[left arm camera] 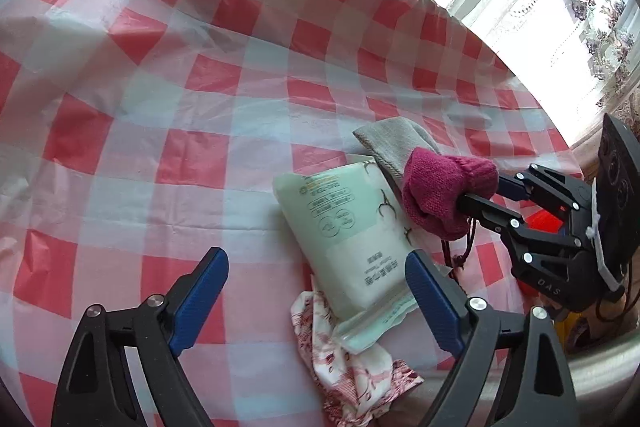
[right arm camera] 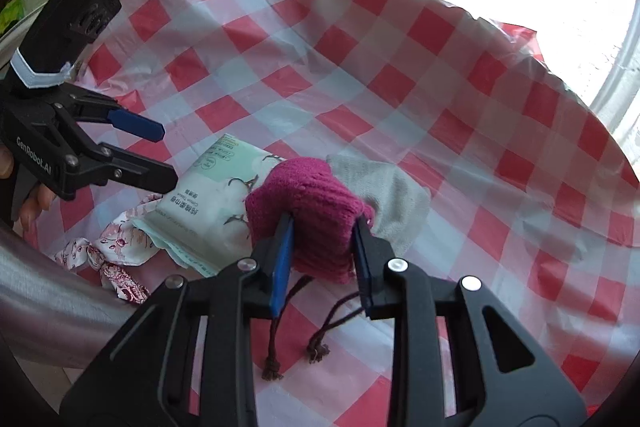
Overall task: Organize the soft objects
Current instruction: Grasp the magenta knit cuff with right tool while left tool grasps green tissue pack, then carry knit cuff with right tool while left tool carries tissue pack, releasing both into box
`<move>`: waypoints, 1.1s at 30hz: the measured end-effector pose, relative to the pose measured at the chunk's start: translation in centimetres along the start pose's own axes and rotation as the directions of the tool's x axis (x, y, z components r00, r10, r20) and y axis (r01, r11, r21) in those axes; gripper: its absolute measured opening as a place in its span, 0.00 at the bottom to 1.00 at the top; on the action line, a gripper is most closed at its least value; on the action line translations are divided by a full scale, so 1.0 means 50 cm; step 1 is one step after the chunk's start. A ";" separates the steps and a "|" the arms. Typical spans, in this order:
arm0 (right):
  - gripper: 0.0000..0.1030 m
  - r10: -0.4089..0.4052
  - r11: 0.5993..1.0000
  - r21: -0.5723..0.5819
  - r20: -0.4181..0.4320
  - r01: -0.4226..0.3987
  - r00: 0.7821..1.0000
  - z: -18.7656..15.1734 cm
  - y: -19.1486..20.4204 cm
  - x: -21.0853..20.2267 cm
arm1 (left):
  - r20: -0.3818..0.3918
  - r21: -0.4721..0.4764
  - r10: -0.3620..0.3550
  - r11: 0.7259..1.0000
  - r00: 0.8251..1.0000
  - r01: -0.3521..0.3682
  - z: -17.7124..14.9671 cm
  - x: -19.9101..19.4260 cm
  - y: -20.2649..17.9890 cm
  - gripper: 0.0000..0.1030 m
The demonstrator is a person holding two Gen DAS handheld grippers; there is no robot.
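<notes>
The work surface is a thin, glossy red-and-white checked plastic tablecloth (left arm camera: 168, 131), creased and rucked up along its far edge.

The right gripper (right arm camera: 323, 247), black with blue ribbed pads, is clamped on a magenta rib-knit wool pouch (right arm camera: 308, 203). The knit is chunky and soft and bulges above the pads. Two dark brown drawstring cords (right arm camera: 276, 343) with frayed knotted ends hang from the pouch's lower edge onto the cloth. In the left wrist view the pouch (left arm camera: 444, 191) sits at 3 o'clock of centre, overlapping the pack and the sock.

The left gripper (left arm camera: 316, 291) is open, its jaws spread wide with nothing between them. Its right finger lies just beside the lower corner of a pale green soft plastic tissue pack (left arm camera: 352, 239). The pack is pillow-shaped and smooth, with printed text and a crimped end seam.

A grey fine-knit sock (left arm camera: 392, 143) lies flat at 12 o'clock of the pouch, partly under it. A crumpled white fabric with a red floral print (left arm camera: 352, 359) lies at 6 o'clock of the pack, partly under it, and is knotted at one end in the right wrist view (right arm camera: 108, 255).
</notes>
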State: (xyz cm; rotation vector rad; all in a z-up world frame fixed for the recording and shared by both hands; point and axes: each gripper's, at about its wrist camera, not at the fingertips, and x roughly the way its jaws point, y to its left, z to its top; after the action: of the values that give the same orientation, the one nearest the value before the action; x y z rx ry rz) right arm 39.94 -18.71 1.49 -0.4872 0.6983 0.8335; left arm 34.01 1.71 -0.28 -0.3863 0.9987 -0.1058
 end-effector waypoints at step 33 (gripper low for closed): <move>0.31 -0.264 0.911 0.332 0.008 0.246 0.965 -0.154 0.069 -0.203 | 0.201 0.012 0.060 0.998 0.978 -0.064 0.052 -0.046 -0.045 0.61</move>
State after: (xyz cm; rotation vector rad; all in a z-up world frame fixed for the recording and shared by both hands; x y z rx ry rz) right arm 29.55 -26.64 3.20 -0.2460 0.6918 0.4682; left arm 35.14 0.94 3.62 -0.3414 0.8092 -0.0186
